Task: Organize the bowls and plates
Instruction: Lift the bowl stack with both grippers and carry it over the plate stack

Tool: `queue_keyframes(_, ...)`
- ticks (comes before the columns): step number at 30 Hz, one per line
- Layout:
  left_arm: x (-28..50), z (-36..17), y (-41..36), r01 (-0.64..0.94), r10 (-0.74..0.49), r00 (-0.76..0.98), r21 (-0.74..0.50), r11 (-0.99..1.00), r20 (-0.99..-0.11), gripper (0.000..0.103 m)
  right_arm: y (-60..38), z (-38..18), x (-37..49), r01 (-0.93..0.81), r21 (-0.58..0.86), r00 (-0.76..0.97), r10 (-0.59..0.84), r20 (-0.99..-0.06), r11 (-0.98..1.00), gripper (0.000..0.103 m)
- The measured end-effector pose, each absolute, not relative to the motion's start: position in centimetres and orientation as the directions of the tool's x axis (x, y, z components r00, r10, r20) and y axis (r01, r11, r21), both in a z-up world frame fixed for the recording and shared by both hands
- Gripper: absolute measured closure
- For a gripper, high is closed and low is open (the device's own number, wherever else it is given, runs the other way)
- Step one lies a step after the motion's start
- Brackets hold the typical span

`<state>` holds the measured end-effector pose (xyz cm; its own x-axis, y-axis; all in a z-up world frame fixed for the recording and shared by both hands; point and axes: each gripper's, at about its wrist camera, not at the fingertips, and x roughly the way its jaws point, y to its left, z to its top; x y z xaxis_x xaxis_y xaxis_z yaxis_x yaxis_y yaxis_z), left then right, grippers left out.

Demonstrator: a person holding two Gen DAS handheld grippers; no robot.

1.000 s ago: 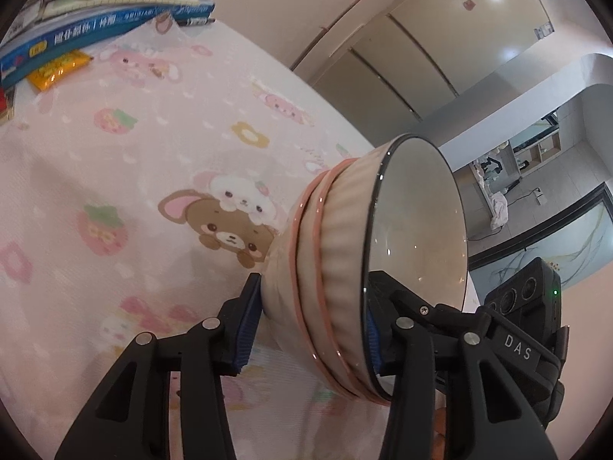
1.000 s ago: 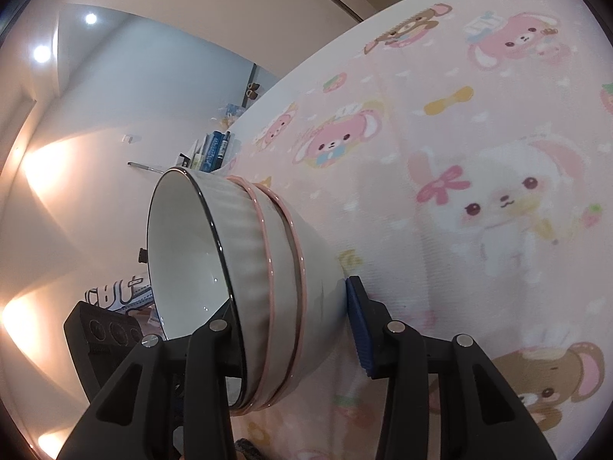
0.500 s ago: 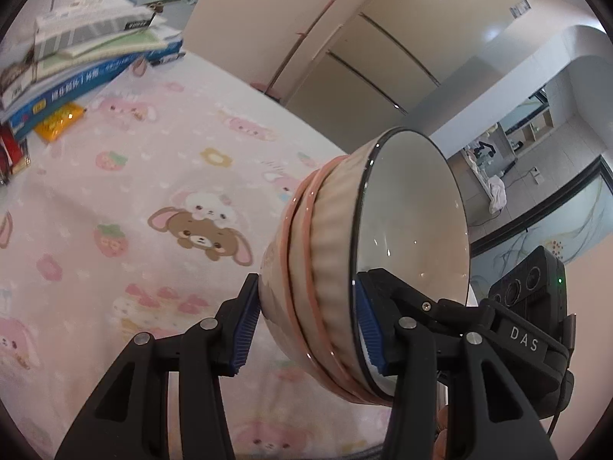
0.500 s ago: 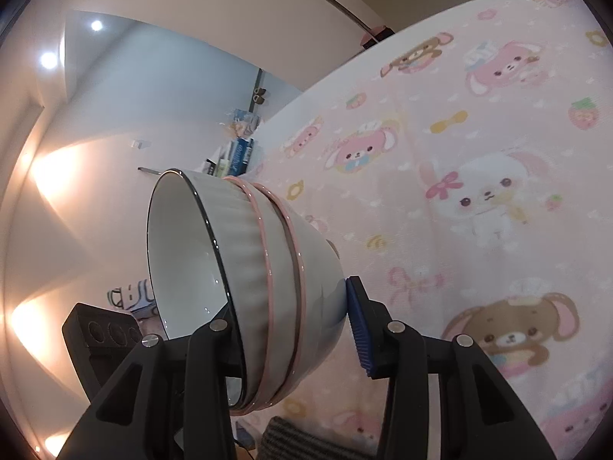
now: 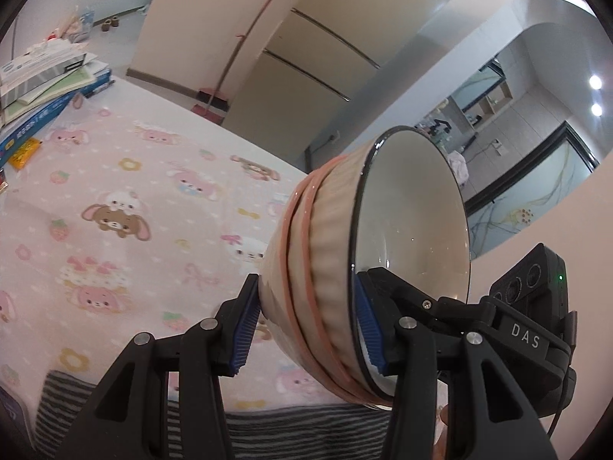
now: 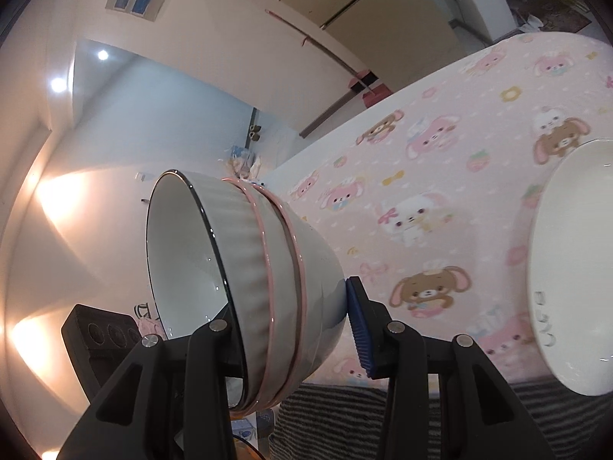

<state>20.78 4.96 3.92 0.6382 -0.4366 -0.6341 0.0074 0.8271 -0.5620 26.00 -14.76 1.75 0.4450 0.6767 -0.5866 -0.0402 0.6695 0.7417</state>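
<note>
Since the earlier frames, the nested stack of bowls [image 5: 367, 264] has been raised well clear of the pink cartoon cloth [image 5: 115, 199]; a white plate [image 6: 567, 276] has come into the right view. Stack: three ribbed bowls, tilted, held in the air. Left gripper [image 5: 306, 326] and right gripper [image 6: 291, 326] are each clamped on its wall. Handling: both grips should be kept level and moved together. Markings: "DAS" is read on the opposite gripper; the plate's lettering is illegible.
</note>
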Motion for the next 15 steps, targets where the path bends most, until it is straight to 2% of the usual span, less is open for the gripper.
queue_keyframes(15, 19.7, 4.6, -6.8, 0.159, -0.532, 0.560, -0.547, 0.822, -0.636, 0.056, -27.9, 2.9, 20.5, 0.060, 0.748, 0.547, 0.605, -0.578, 0.660, 0.060)
